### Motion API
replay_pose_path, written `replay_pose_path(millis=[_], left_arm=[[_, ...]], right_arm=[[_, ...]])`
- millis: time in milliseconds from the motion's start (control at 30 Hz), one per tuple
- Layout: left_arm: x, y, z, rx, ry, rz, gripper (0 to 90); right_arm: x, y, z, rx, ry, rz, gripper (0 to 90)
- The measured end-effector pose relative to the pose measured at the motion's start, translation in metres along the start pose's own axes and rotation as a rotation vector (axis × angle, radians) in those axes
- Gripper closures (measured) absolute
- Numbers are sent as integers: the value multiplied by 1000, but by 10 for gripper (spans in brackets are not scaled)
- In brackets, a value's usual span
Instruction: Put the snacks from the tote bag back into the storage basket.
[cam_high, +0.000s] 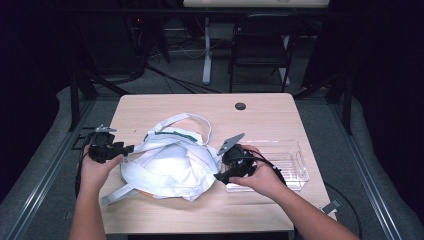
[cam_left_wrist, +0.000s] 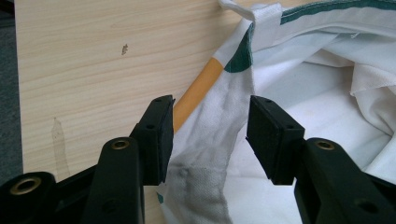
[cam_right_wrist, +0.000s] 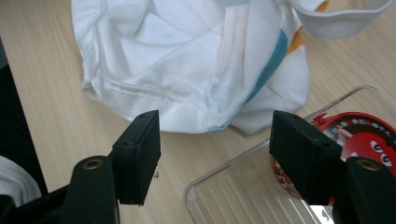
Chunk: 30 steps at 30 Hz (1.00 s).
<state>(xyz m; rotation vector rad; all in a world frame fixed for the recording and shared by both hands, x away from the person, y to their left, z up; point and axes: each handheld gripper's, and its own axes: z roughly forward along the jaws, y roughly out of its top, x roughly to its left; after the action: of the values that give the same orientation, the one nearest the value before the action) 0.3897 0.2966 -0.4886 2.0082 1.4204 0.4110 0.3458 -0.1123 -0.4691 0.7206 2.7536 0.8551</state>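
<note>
Left tongs (cam_left_wrist: 209, 135) astride bag (cam_left_wrist: 299, 93) edge

Tabletop and background, seen from above

A clear tray (cam_high: 298, 165) lies on the tabletop (cam_high: 260, 117) at the right, with a red packet (cam_right_wrist: 369, 140) inside it. A dark round cap (cam_high: 240, 106) sits near the far edge. Beyond stand a black chair (cam_high: 260, 42) and a white desk leg (cam_high: 206, 50).

The red packet (cam_right_wrist: 369, 140) in the clear tray (cam_right_wrist: 219, 186) is cut off by the right gripper view's edge — its print partly hidden behind a jaw.
</note>
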Motion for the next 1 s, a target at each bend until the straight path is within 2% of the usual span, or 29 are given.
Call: replay_pose_path(millis=[200, 300, 433, 467, 500, 767, 1000], left_arm=[[0, 0, 0, 0, 0, 1, 515], [0, 0, 0, 2, 1, 0, 515], [0, 0, 0, -1, 1, 0, 515], [0, 0, 0, 0, 1, -2, 515], [0, 0, 0, -2, 1, -2, 515], [-1, 0, 1, -2, 7, 0, 515], [-1, -1, 1, -7, 9, -2, 515]], right_arm=[[12, -4, 5, -21, 20, -3, 336], [15, -8, 8, -6, 34, -13, 336], [20, -14, 12, -6, 35, -16, 336], [22, -15, 14, -16, 11, -16, 336], [23, -17, 15, -18, 9, -16, 336], [33, -27, 20, -50, 22, -2, 335], [40, -32, 22, -53, 26, -21, 337]])
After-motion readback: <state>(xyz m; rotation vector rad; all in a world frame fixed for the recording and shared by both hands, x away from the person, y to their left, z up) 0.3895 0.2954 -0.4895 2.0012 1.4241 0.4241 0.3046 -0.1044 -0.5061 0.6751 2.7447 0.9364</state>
